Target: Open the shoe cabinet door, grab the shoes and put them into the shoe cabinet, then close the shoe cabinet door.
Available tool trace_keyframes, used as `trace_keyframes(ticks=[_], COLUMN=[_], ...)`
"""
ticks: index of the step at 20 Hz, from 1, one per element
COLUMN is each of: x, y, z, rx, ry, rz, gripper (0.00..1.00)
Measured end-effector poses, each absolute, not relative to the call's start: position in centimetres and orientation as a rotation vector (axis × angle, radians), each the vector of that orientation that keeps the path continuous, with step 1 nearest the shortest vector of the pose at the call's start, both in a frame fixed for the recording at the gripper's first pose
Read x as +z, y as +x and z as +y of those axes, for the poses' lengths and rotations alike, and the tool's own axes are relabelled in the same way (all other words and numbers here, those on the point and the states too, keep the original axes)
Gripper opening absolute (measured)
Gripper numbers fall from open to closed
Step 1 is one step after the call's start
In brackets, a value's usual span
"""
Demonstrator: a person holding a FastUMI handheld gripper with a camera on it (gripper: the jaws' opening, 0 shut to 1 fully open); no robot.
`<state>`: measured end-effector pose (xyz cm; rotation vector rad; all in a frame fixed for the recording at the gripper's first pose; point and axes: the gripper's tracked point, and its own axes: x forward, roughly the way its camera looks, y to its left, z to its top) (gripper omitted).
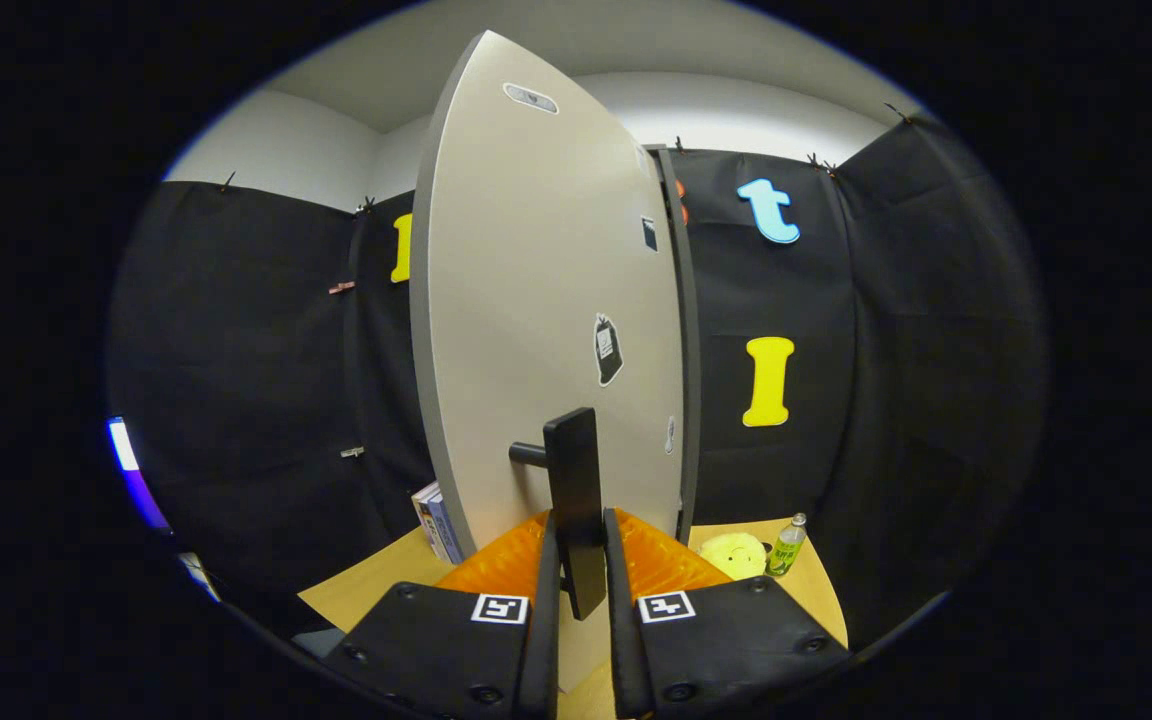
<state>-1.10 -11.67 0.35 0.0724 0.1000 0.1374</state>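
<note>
Gripper (577,590) clenched on the dark upright handle (574,500) of the pale shoe cabinet door (536,300), whose left edge swings near, with open tabletop (376,590) left and a bottle (787,545) far right.

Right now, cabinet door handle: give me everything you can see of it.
The handle is a flat black bar, matte, standing upright and held off the pale grey cabinet door by a short round black post on its left side. It sits low on the door, which is swung partly open. The gripper is closed around the bar's lower part, a finger pressing each side; the bar's bottom end reaches below the fingertips. No marks or damage visible.
</note>
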Motion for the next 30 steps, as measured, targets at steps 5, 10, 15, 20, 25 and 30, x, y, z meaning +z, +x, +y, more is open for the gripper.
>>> trace_keyframes(ticks=[5, 10, 15, 20, 25, 30], x=[0.7, 1.1, 0.0, -2.2, -6.2, -12.1], y=[-4.1, -6.6, -8.2, -8.1, -7.3, -4.7], z=[-15.7, -19.2, -19.7, -15.4, -10.2, -4.8], rx=[0.003, -0.101, -0.113, -0.025, 0.075, 0.137], ry=[0.046, 0.043, 0.054, 0.033, 0.03, 0.054], rz=[0.118, 0.104, 0.125, 0.172, 0.259, 0.375], gripper=[0.25, 0.21, 0.2, 0.2, 0.2, 0.2])
